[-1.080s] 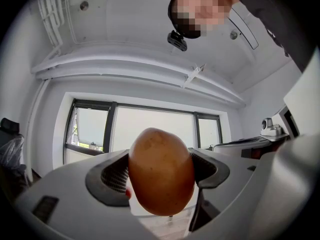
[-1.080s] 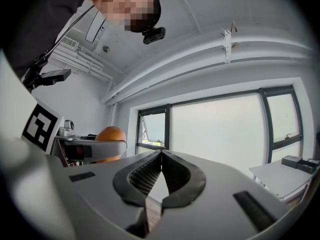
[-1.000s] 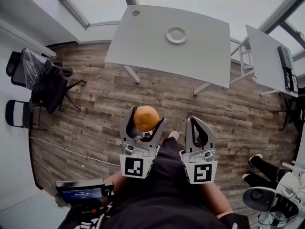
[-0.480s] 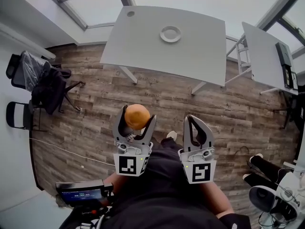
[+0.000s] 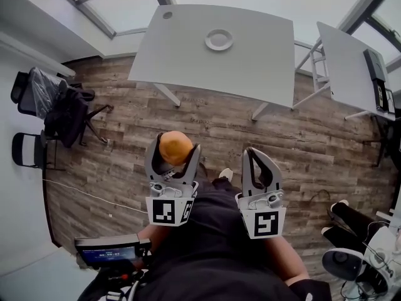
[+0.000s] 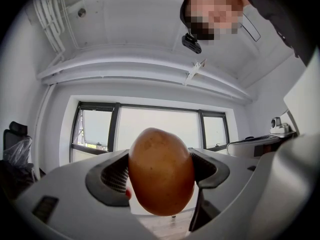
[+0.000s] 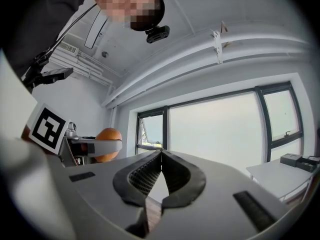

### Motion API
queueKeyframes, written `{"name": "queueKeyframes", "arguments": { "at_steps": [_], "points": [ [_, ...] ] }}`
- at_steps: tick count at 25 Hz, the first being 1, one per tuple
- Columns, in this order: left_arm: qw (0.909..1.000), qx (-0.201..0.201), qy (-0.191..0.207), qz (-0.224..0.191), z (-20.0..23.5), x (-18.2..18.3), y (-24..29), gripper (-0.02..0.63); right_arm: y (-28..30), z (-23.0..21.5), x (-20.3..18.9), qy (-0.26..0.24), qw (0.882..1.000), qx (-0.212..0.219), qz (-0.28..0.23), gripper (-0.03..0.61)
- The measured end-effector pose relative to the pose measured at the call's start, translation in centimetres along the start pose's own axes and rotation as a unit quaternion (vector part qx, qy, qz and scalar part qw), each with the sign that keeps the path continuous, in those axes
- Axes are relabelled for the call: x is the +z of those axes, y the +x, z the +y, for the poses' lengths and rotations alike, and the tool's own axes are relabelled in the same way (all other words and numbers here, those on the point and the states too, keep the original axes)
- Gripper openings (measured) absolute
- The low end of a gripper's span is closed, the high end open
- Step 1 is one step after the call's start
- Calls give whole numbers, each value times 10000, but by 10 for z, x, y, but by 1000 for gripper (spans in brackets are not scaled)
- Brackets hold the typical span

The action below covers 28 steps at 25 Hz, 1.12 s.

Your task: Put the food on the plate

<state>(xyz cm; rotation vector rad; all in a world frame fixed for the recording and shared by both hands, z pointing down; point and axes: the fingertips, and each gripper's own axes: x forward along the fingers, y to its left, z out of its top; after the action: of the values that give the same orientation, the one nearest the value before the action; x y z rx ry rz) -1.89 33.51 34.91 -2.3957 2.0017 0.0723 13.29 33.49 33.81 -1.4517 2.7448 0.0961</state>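
Head view: the left gripper (image 5: 176, 145) clamps a potato (image 5: 175, 149), the right gripper (image 5: 254, 152) is closed and empty, and the plate (image 5: 218, 40) sits on the table (image 5: 263, 61).

Left gripper (image 5: 175, 144) and its potato (image 5: 176, 150) slightly farther left, away from right gripper (image 5: 252, 153).

A white tabletop (image 5: 250, 58) carries one thing, a white plate (image 5: 218, 40), towards its far edge and well clear of the corners. A second tabletop (image 5: 341, 55) to the right holds a dark device (image 5: 378, 83). On the wooden floor (image 5: 207, 127) stand two chairs (image 5: 53, 102) at left, with a thin cable (image 5: 94, 197) nearby
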Motion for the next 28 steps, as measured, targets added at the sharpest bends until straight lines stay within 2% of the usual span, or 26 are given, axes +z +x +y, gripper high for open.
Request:
{"name": "queueKeyframes", "arguments": {
  "at_steps": [6,17,28],
  "points": [
    [10000,40,-12,28,2,1,11,367,-2,-14,-1,155,9998,-139,0,8],
    [9997,-222,-72,48,-17,-3,33,367,-5,-34,-3,126,9993,-348,62,8],
    [9992,-355,-144,108,-4,-14,81,367,37,-53,-13,-10,9991,-379,194,8]
  ]
}}
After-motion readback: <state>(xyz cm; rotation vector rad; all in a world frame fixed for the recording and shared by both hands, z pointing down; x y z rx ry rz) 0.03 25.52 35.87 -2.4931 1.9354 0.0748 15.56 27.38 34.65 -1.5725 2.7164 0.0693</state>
